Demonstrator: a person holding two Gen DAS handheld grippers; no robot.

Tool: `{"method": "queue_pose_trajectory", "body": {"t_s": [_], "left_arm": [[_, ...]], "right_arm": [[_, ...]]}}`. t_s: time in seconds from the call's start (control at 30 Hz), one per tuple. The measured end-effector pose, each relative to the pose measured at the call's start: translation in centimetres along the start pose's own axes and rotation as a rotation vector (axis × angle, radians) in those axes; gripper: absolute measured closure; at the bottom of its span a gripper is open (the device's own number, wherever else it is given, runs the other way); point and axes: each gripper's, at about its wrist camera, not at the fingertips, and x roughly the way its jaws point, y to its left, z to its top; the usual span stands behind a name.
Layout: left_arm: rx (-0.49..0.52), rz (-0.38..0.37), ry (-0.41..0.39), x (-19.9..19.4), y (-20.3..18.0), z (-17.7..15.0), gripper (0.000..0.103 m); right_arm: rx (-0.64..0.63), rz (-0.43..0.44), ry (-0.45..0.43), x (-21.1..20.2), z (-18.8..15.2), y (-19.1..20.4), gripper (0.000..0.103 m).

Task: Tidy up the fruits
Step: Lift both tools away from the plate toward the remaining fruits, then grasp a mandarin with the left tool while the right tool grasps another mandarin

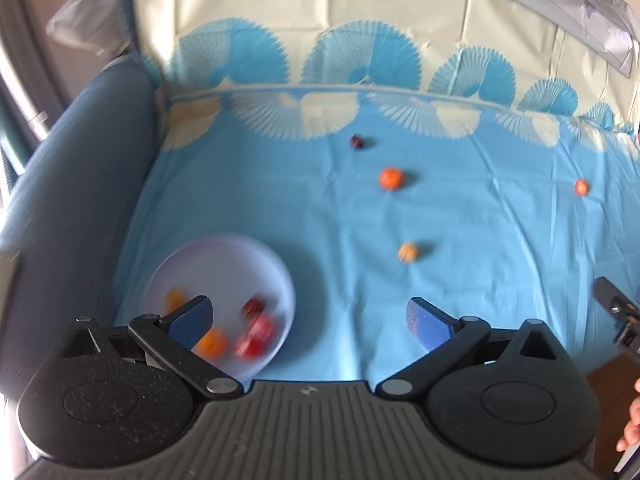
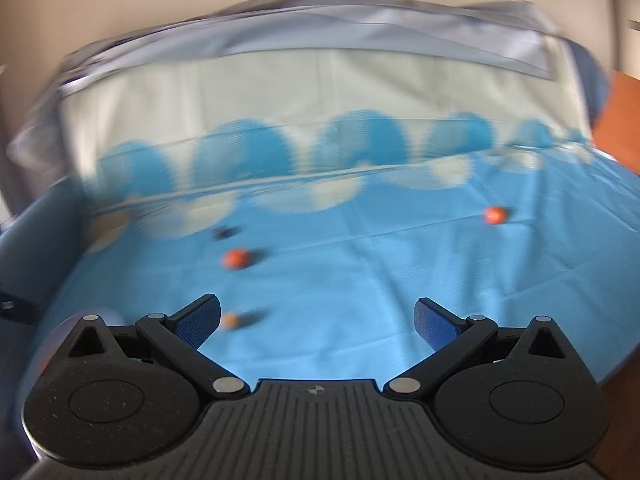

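Orange and red fruits (image 1: 256, 330) lie in a white plate (image 1: 224, 256); a dark fruit (image 1: 357, 141), two orange fruits (image 1: 391, 178) and a pale one (image 1: 408, 252) lie scattered apart.

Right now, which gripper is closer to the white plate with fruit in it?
Left. The left gripper hovers open at the white plate, one finger over it. The right gripper is over bare cloth, farther right.

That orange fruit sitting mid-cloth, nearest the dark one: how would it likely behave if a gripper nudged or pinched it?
The orange fruit looks round, so a nudge would probably send it rolling across the blue tablecloth. It is small beside the open left hand-held gripper, so it likely weighs little. An off-centre pinch could squirt it sideways.
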Motion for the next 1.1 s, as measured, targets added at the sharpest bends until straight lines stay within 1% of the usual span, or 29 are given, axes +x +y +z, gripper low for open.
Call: {"method": "queue_pose_trajectory", "body": {"t_s": [0.07, 0.17, 0.27, 0.37, 0.4, 0.47, 0.53, 0.63, 0.7, 0.77, 0.8, 0.83, 0.87, 0.93, 1.07, 1.1], "left_arm": [[0.017, -0.017, -0.015, 2.6, -1.7, 2.1, 0.000], [0.041, -0.046, -0.022, 7.9, -4.3, 5.1, 0.000], [0.030, -0.065, -0.005, 14.1, -6.2, 7.4, 0.000], [0.036, -0.054, 0.018, 19.7, -7.4, 9.5, 0.000], [0.042, -0.051, 0.024, 21.4, -7.9, 10.2, 0.000], [0.052, -0.048, 0.038, 24.5, -8.6, 11.3, 0.000], [0.062, -0.057, 0.055, 27.3, -9.3, 12.3, 0.000], [0.065, -0.067, 0.071, 30.1, -9.9, 13.2, 0.000], [0.077, -0.081, 0.080, 31.4, -10.5, 13.5, 0.000], [0.097, -0.072, 0.115, 32.9, -10.8, 13.4, 0.000], [0.109, -0.055, 0.140, 33.8, -10.9, 13.2, 0.000], [0.108, -0.060, 0.147, 34.3, -10.7, 12.9, 0.000], [0.091, -0.074, 0.127, 34.2, -10.4, 12.6, 0.000], [0.097, -0.081, 0.117, 34.0, -10.2, 12.4, 0.000], [0.106, -0.086, 0.120, 34.0, -10.2, 12.5, 0.000], [0.100, -0.083, 0.115, 33.8, -10.2, 12.5, 0.002]], "right_arm": [[0.038, -0.065, -0.020, 2.4, 1.1, -2.8, 0.001], [0.108, -0.146, -0.051, 6.8, 2.6, -7.2, 0.001], [0.166, -0.246, -0.072, 13.0, 3.9, -12.2, 0.001], [0.243, -0.334, -0.039, 19.8, 5.2, -16.9, 0.001], [0.266, -0.347, -0.033, 21.8, 5.5, -18.3, 0.001], [0.272, -0.388, -0.017, 25.7, 6.2, -20.6, 0.001], [0.249, -0.388, -0.006, 29.1, 7.0, -22.0, 0.001], [0.205, -0.404, 0.013, 33.7, 7.9, -23.6, 0.001], [0.212, -0.413, 0.025, 36.0, 8.2, -24.4, 0.001], [0.219, -0.400, 0.072, 38.3, 8.2, -25.5, 0.001], [0.222, -0.400, 0.107, 39.4, 7.9, -26.0, 0.001], [0.228, -0.396, 0.145, 40.4, 7.4, -26.5, 0.001], [0.217, -0.389, 0.090, 40.3, 7.0, -26.5, 0.001], [0.191, -0.388, 0.067, 40.2, 6.5, -26.3, 0.001], [0.193, -0.372, 0.057, 39.7, 6.4, -26.4, 0.001], [0.193, -0.374, 0.060, 39.6, 6.5, -26.4, 0.001]]}}
